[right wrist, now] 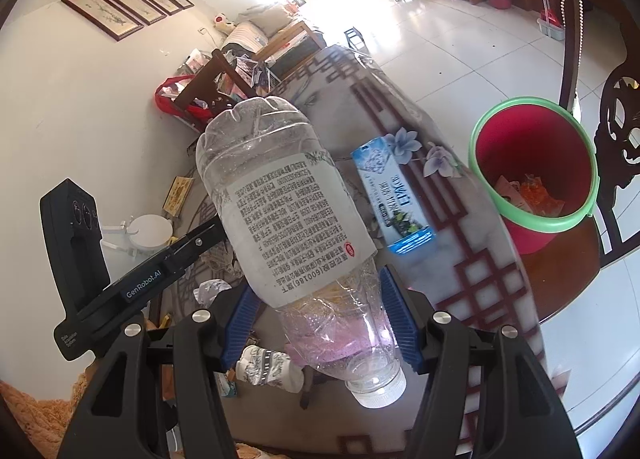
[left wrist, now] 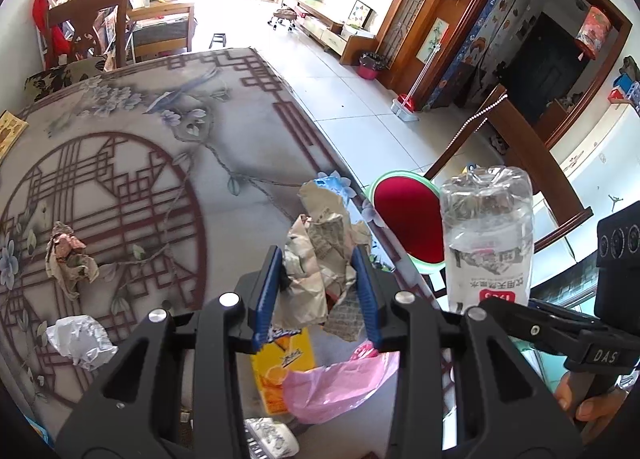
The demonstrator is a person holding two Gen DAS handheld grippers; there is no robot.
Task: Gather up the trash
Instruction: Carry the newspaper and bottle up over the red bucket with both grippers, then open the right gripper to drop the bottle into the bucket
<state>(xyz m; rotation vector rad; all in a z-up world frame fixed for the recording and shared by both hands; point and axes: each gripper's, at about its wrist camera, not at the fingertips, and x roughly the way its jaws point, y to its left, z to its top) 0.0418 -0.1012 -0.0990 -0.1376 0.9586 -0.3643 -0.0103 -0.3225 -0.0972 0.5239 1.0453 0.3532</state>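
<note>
Between the left gripper (left wrist: 320, 271) jaws, one crumpled newspaper wad (left wrist: 320, 259) is clamped above the counter (left wrist: 160, 163). Left of those jaws lie two more wads: one brown (left wrist: 70, 263), one white (left wrist: 80, 341). Between the right gripper (right wrist: 320, 315) jaws, one clear bottle (right wrist: 280, 211) is held, long axis forward, cap toward the camera. Right of them, one red bin (right wrist: 534, 171) holds orange wrappers.

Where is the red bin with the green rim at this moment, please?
In the right wrist view, the red bin sits right of the table, beyond its edge, beside the blue box.
</note>
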